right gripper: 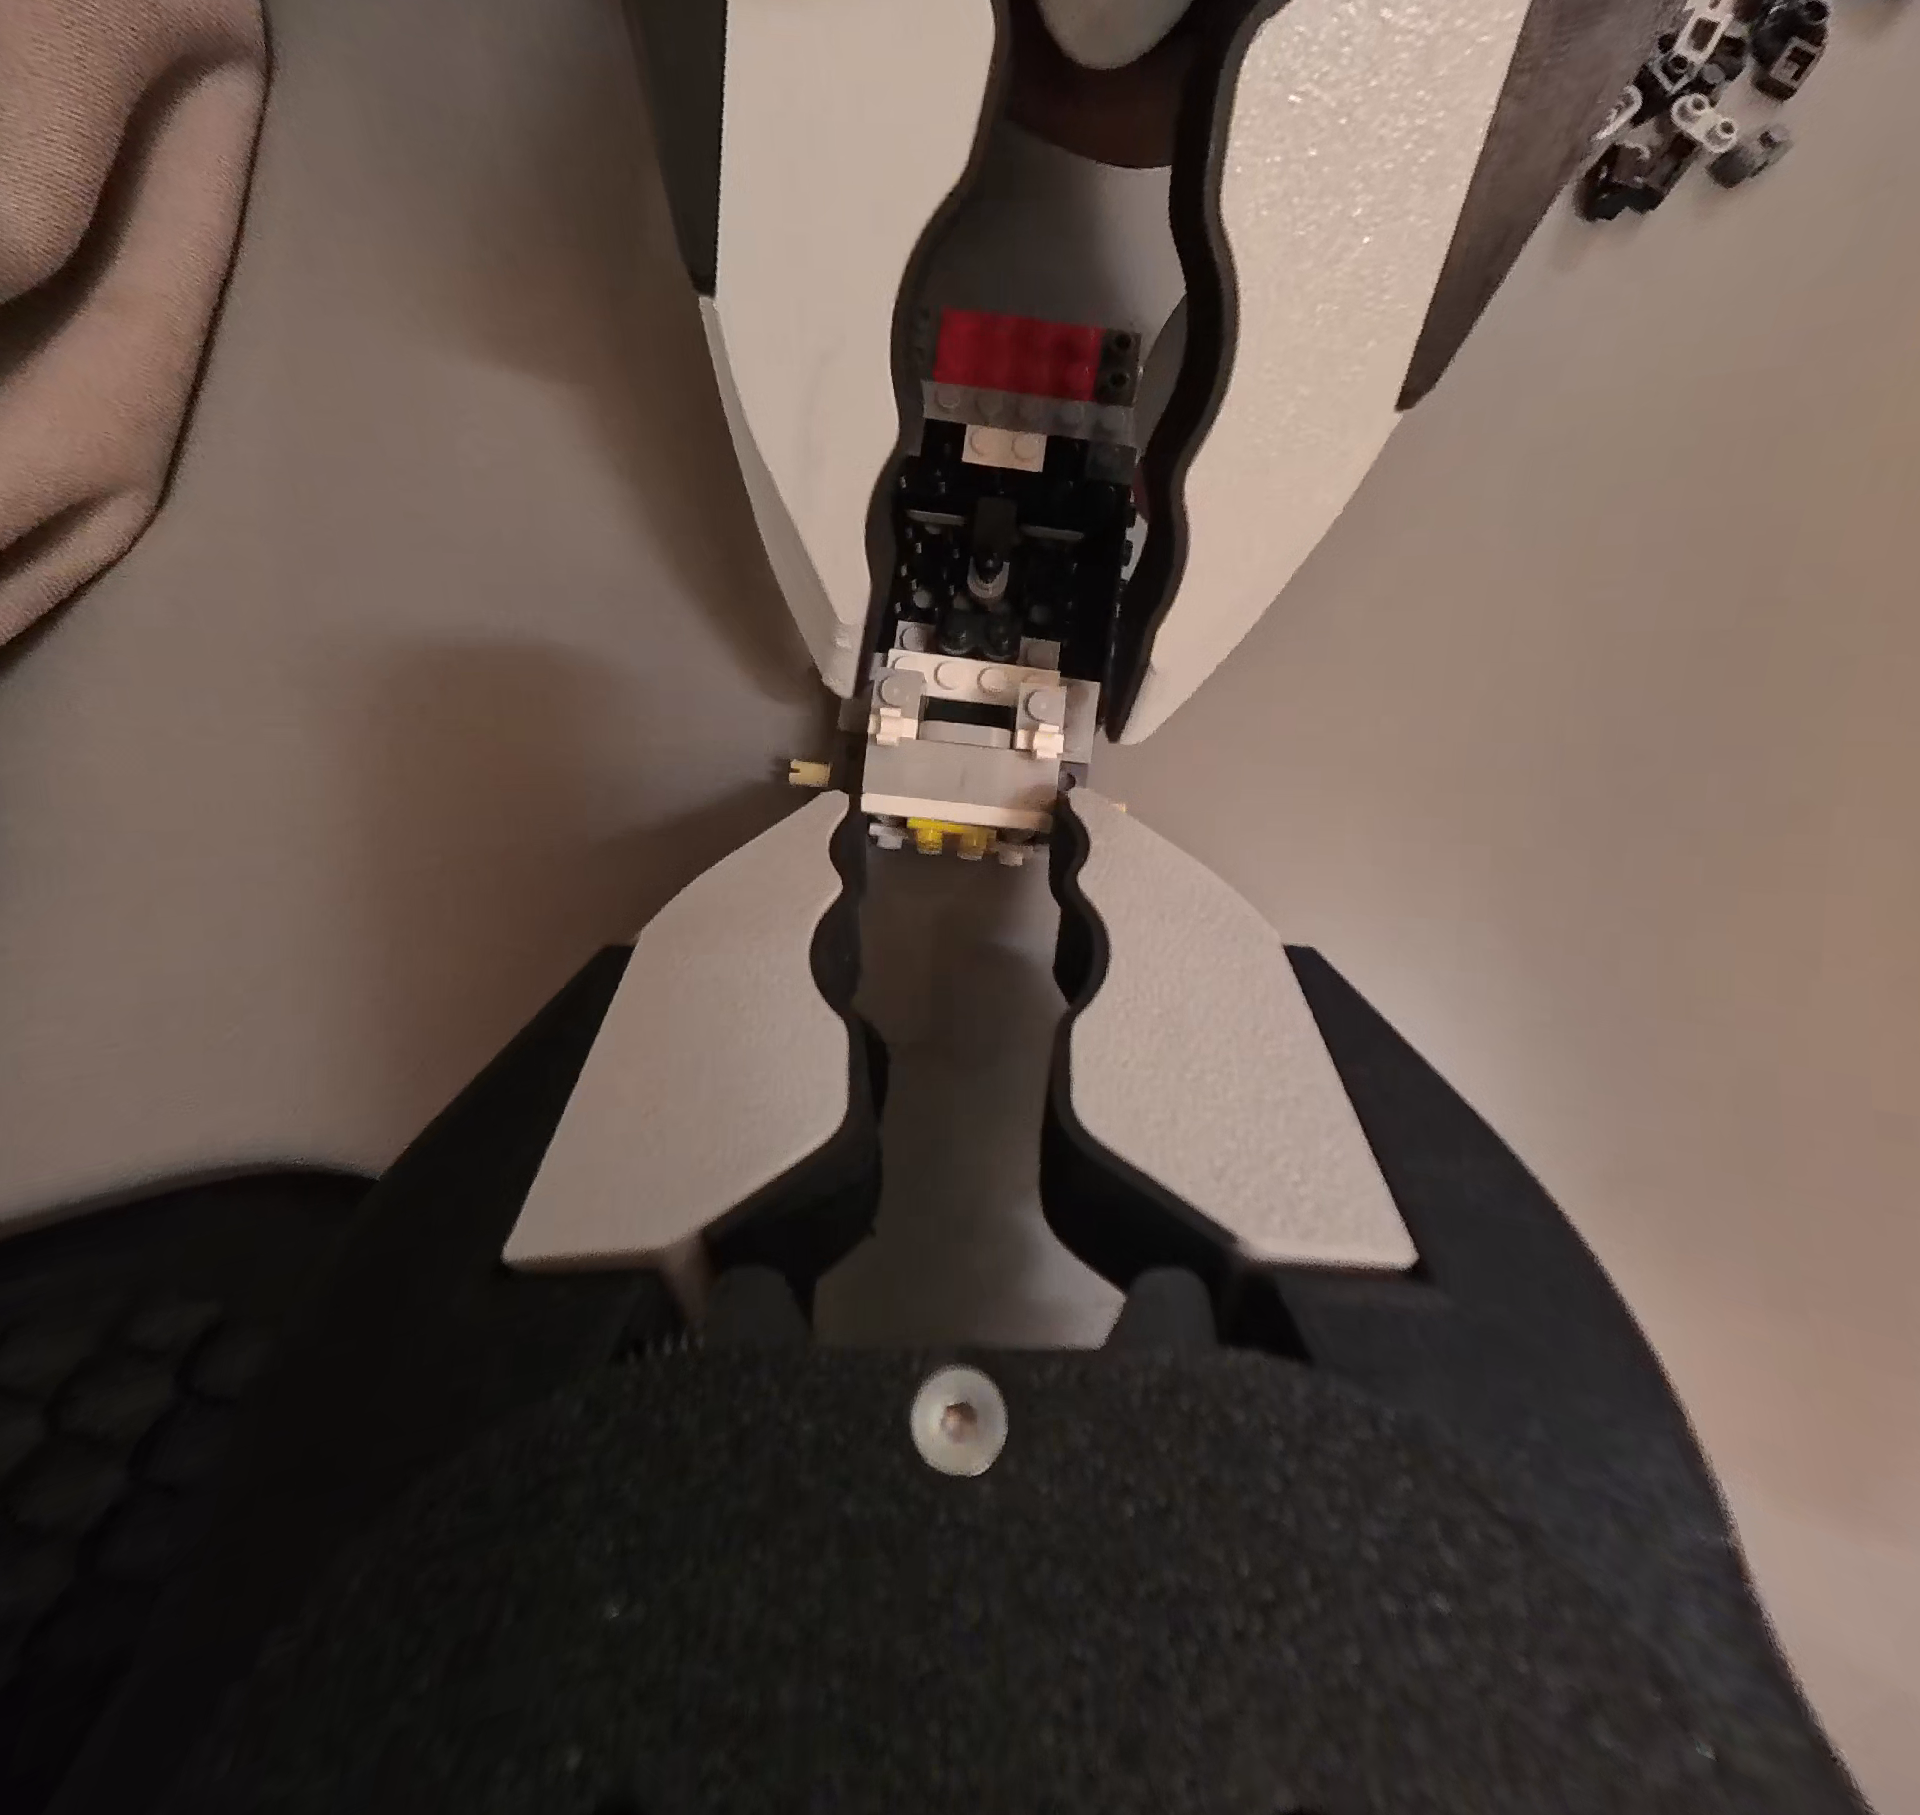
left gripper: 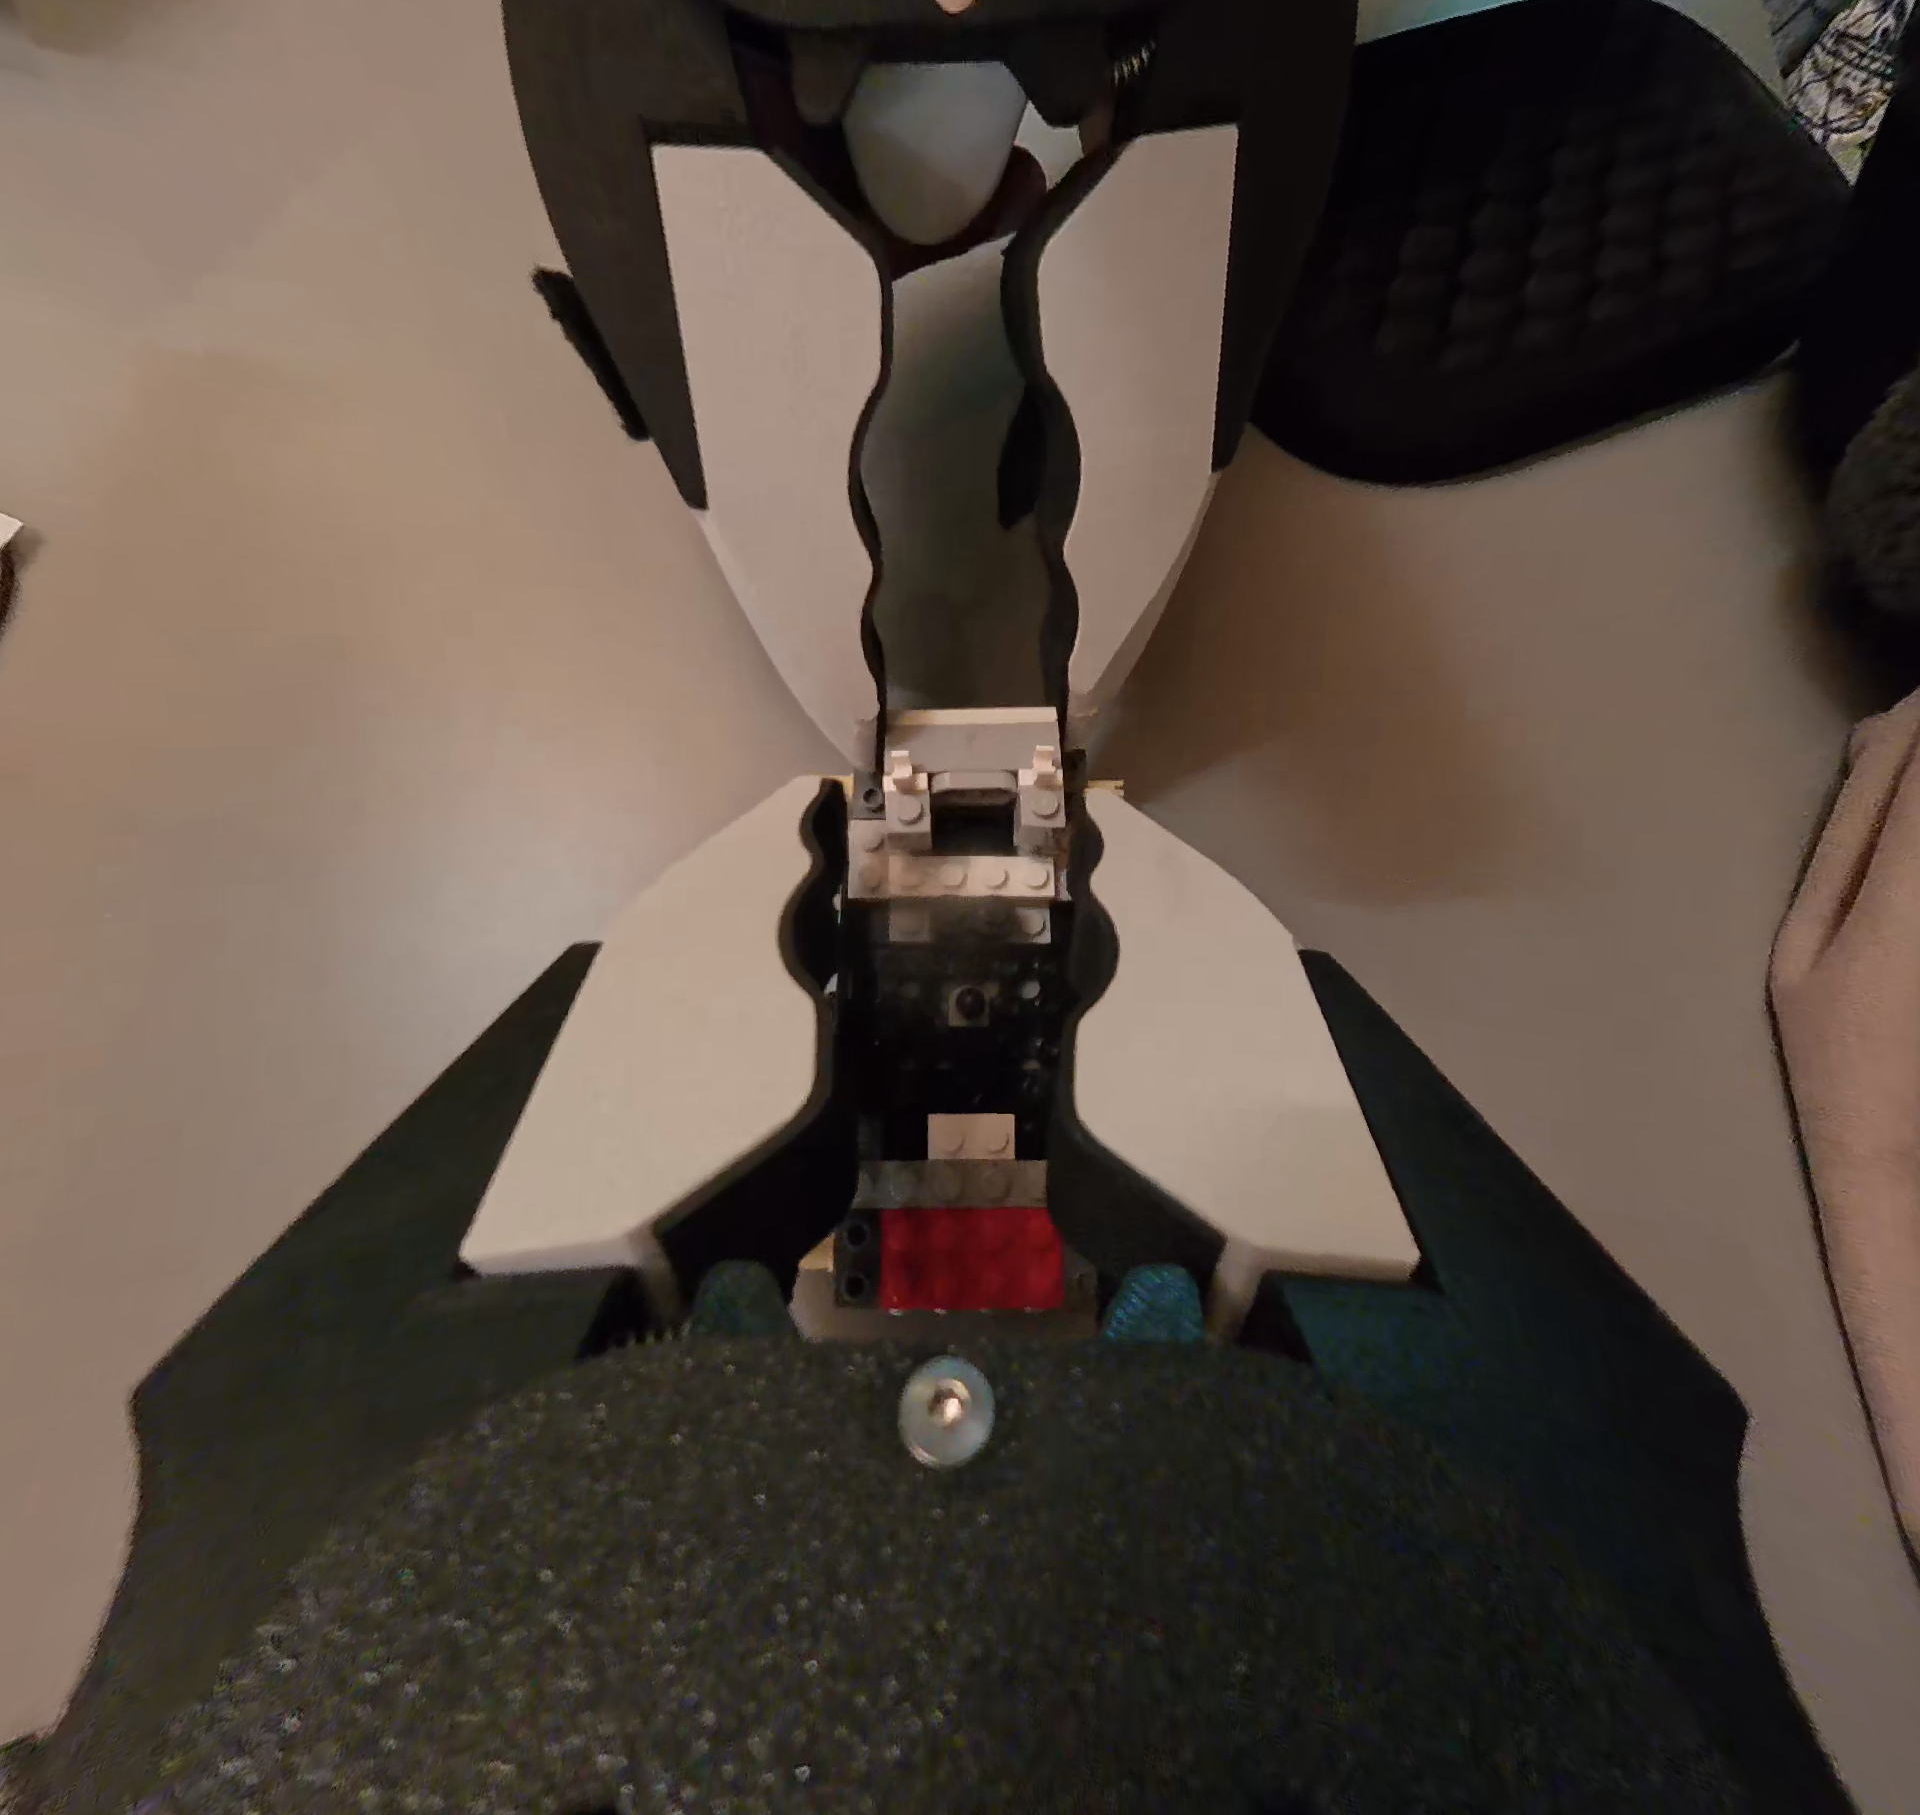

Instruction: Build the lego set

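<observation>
A long lego model [left gripper: 956,1017] with a black middle, a red plate [left gripper: 966,1256] at one end and a light grey block [left gripper: 971,742] at the other lies over the pale table [left gripper: 312,622]. My left gripper [left gripper: 958,804] is shut on the model, one finger along each long side. My right gripper [left gripper: 971,721] comes from the opposite side, its tips closed on the grey end block. In the right wrist view my right gripper [right gripper: 958,820] pinches that grey end [right gripper: 961,768], with small yellow pieces [right gripper: 945,833] below it. The left gripper [right gripper: 987,695] holds the model's body [right gripper: 997,539].
A pile of loose black and grey lego pieces [right gripper: 1704,103] lies on the table at the upper right of the right wrist view. A black mesh chair [left gripper: 1538,311] stands beyond the table edge. A beige cloth [left gripper: 1849,1038] lies at the side.
</observation>
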`<state>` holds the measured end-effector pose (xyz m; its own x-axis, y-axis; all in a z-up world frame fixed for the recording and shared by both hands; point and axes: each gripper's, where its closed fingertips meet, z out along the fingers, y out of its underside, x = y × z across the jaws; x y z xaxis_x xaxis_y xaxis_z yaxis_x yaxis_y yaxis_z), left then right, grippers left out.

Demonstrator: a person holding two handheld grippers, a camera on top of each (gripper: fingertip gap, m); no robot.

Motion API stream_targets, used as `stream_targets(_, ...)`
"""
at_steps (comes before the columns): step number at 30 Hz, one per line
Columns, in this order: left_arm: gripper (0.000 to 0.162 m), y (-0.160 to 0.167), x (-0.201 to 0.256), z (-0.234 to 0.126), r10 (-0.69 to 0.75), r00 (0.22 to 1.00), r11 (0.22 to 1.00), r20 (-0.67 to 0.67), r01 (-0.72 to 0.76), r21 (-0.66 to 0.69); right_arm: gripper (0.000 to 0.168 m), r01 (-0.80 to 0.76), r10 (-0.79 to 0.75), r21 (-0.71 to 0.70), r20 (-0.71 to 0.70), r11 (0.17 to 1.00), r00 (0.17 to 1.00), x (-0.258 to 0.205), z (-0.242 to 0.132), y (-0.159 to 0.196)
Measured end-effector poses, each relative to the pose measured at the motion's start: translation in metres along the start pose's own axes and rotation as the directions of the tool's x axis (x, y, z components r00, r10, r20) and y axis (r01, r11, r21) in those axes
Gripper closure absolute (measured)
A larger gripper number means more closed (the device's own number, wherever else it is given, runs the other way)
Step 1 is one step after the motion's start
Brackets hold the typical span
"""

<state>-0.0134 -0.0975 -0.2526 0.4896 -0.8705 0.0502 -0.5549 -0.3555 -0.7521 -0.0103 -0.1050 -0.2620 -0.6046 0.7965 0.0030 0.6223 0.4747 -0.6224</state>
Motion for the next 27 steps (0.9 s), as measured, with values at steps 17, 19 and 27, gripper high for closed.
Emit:
stream_targets(17,0.128,0.0038,0.0047,0.0062,0.015,1.0,1.0,0.002,-0.015,-0.017,0.135,-0.009,0.009,-0.022,0.015,1.0,1.0,-0.002,-0.0016,0.0017)
stream_targets(19,0.129,0.004,0.0056,0.0063,0.004,1.0,1.0,-0.003,-0.004,-0.025,0.135,-0.013,0.013,-0.009,0.016,1.0,1.0,-0.0026,-0.0017,0.0018)
stream_targets(27,0.129,0.001,0.0098,0.0086,0.019,1.0,1.0,-0.022,-0.019,-0.025,0.131,-0.012,0.012,0.041,0.004,0.999,1.0,-0.0051,-0.0016,0.0012)
